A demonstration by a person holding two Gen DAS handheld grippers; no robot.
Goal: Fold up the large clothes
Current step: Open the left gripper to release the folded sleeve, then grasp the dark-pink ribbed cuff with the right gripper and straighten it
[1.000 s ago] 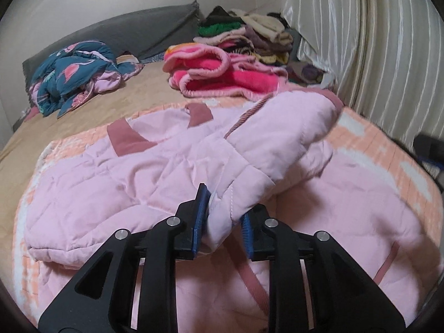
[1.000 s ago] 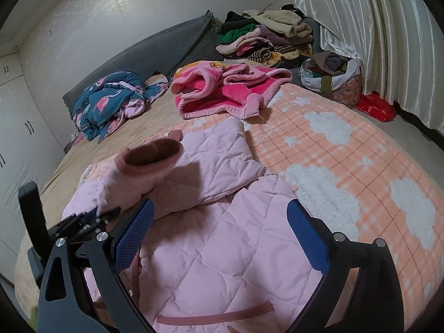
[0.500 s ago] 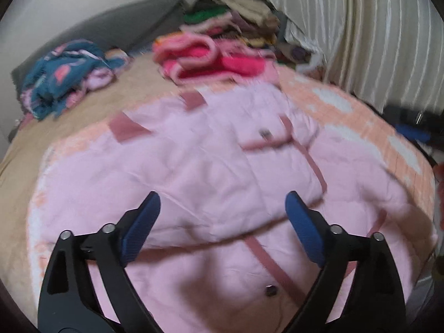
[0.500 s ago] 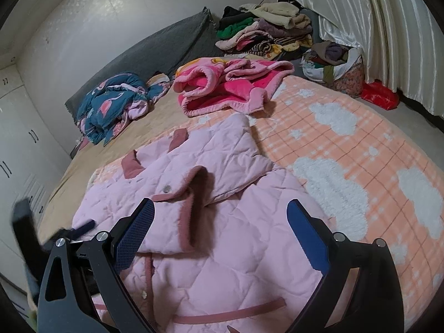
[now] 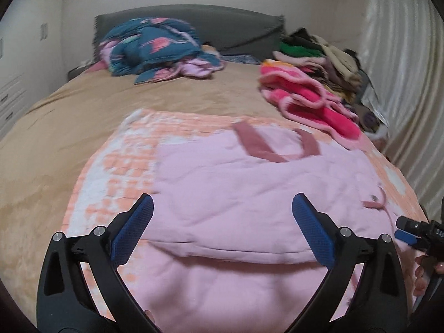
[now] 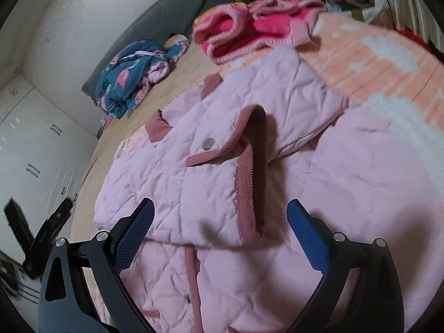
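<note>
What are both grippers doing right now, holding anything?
Left gripper: jaws opening wide, nothing between them, above the pink jacket.
Right gripper: open, holding nothing.

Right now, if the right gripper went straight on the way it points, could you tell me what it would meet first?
Most likely the pink quilted coat: the right gripper, jaws open and empty, points down at the folded-over sleeve with its ribbed cuff. How far off it lies is unclear from this view.
</note>
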